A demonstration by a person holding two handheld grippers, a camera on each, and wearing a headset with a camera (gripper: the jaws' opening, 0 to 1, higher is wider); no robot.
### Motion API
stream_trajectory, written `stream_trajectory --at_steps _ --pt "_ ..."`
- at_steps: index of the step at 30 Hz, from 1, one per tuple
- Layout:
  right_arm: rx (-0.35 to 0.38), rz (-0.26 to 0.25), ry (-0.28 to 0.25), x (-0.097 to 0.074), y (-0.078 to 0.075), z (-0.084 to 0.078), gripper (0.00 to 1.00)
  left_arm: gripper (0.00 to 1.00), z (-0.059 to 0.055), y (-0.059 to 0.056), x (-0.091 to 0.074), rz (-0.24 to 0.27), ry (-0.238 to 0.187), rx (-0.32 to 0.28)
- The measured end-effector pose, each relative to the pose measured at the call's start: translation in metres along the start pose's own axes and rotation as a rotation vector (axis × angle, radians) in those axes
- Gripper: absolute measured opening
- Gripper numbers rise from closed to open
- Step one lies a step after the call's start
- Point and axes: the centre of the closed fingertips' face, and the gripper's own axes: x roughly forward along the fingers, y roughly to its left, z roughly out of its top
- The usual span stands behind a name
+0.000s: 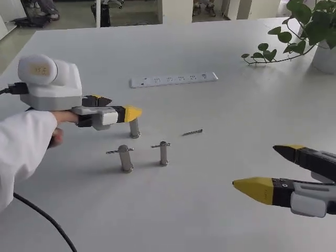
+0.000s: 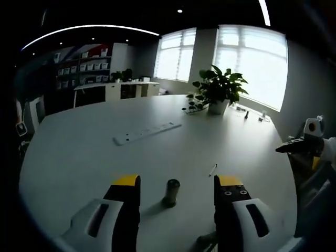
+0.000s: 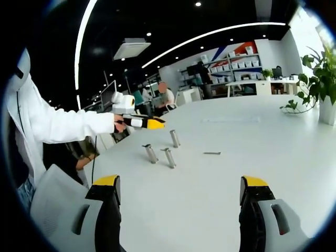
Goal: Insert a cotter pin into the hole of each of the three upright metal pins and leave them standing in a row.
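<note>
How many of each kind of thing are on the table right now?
Metal pins: 3
Cotter pins: 3, two through pins, one loose
Power strip: 1
Potted plant: 1
Total: 8

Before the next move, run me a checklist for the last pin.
1. Two pins done: ok. The front pin and middle pin each carry a cotter pin.
2. Third pin upright: ok; its hole: cannot tell.
3. Left gripper open astride the third pin: ok.
4. Loose cotter pin lying free on the table: ok.
5. Right gripper open and empty: ok.
6. Row: not ok; the third pin stands behind the other two.
</note>
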Motion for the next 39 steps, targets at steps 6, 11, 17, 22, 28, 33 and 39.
stream_trajectory --at_steps 6,11,17,22,28,33,39 --pt "0.014 -0.009 0.009 0.001 -0.003 -0.003 0.92 0.53 -0.018 0.007 0.014 0.001 0.065 0.034" --pt "0.014 -0.01 0.022 0.003 -0.003 -0.005 0.92 0.47 -0.029 0.004 0.026 -0.011 0.1 0.041" --pt "0.018 -0.008 0.05 0.005 -0.003 -0.011 0.9 0.42 -0.037 0.0 0.039 -0.03 0.134 0.067" --pt "0.026 -0.013 0.044 0.006 -0.003 -0.011 0.89 0.35 -0.041 0.0 0.047 -0.034 0.156 0.068" --pt "0.024 -0.012 0.061 0.006 -0.002 -0.015 0.87 0.2 -0.042 0.004 0.052 -0.016 0.163 0.062" --pt "0.031 -0.002 0.065 0.006 0.0 -0.017 0.86 0.13 -0.044 0.006 0.051 0.0 0.175 0.091" --pt "0.026 0.012 0.069 0.008 0.003 -0.018 0.85 0.12 -0.043 0.007 0.051 0.018 0.162 0.139"
